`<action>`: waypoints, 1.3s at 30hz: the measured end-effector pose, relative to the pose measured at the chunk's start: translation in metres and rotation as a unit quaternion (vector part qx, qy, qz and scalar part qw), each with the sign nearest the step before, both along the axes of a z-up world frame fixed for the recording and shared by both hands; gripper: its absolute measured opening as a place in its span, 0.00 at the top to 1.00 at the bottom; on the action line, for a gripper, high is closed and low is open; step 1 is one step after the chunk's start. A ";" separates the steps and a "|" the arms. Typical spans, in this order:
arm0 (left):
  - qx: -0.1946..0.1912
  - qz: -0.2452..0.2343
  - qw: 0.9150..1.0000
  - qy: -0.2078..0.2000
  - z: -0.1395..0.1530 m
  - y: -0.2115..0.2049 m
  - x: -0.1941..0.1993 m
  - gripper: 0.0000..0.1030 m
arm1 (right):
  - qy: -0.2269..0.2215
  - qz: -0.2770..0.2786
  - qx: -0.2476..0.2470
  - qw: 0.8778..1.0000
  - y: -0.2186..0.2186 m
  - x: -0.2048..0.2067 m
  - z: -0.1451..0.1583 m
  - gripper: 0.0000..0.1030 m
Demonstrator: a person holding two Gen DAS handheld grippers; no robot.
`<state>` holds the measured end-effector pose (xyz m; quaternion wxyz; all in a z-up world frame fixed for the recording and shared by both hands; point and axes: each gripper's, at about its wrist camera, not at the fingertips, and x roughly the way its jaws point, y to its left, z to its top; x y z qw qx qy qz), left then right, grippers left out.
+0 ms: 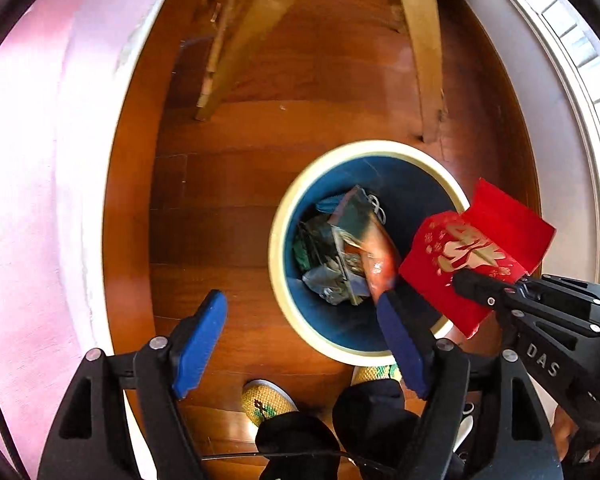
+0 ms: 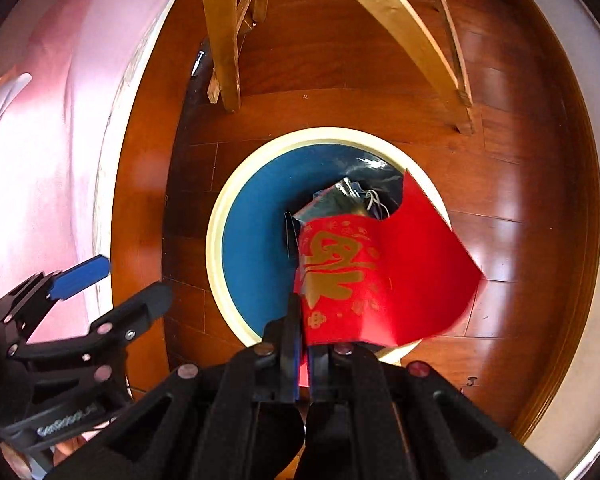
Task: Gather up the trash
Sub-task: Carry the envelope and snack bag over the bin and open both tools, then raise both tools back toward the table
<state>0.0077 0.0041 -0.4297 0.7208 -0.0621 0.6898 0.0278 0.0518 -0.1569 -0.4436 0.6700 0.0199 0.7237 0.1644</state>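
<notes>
Down on the wooden floor [image 1: 236,208] stands a round waste bin [image 1: 278,248] with a cream rim and a blue inside, and everything else sits in relation to it. Inside the bin lie crumpled wrappers [image 1: 340,252]: an orange packet, some silvery foil and greyish scraps, heaped toward the middle.

Over the bin's right rim, as the left wrist view shows it, the right hand-held gripper [image 1: 466,286] is clamped tight on a red paper envelope [image 1: 480,252] printed with gold characters. In the right wrist view the same envelope [image 2: 364,276] hangs above the bin's opening [image 2: 220,240], its lower edge pinched between the closed fingers of the right hand-held gripper [image 2: 304,336], its plain red flap fanned out past the rim.

The left hand-held gripper [image 1: 300,336] points straight down with its blue pads spread wide and nothing between them; one pad lies over the bare floor beside the bin, the other over the bin's near edge.

Beyond the bin stand the pale wooden legs of a chair [image 1: 424,60]. Just short of the bin's near rim are the person's yellow knitted slippers [image 1: 266,400].
</notes>
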 end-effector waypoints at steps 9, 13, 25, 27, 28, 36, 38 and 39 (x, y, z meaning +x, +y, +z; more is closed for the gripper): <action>0.019 0.046 0.998 -0.024 0.029 0.033 -0.003 0.13 | 0.004 -0.007 -0.021 1.000 0.015 0.004 0.010 0.49; 0.014 0.068 0.997 -0.047 0.059 0.048 -0.009 0.13 | 0.004 -0.013 -0.035 0.999 0.020 0.001 0.029 0.49; -0.002 0.075 0.992 -0.103 0.198 0.063 -0.035 0.13 | -0.029 -0.025 -0.050 0.998 0.032 -0.016 0.148 0.49; 0.000 0.067 0.991 -0.115 0.225 0.062 -0.039 0.13 | -0.046 -0.030 -0.045 0.997 0.034 -0.020 0.177 0.49; 0.003 0.063 0.991 -0.122 0.238 0.061 -0.041 0.13 | -0.055 -0.032 -0.041 0.997 0.034 -0.023 0.192 0.49; 0.028 0.044 0.982 -0.180 0.332 0.070 -0.054 0.13 | -0.112 -0.043 -0.010 0.993 0.046 -0.035 0.304 0.49; 0.033 0.042 0.979 -0.195 0.353 0.074 -0.056 0.13 | -0.131 -0.044 -0.002 0.990 0.049 -0.036 0.330 0.49; 0.033 0.041 0.978 -0.203 0.365 0.077 -0.056 0.13 | -0.140 -0.046 0.000 0.989 0.050 -0.036 0.342 0.49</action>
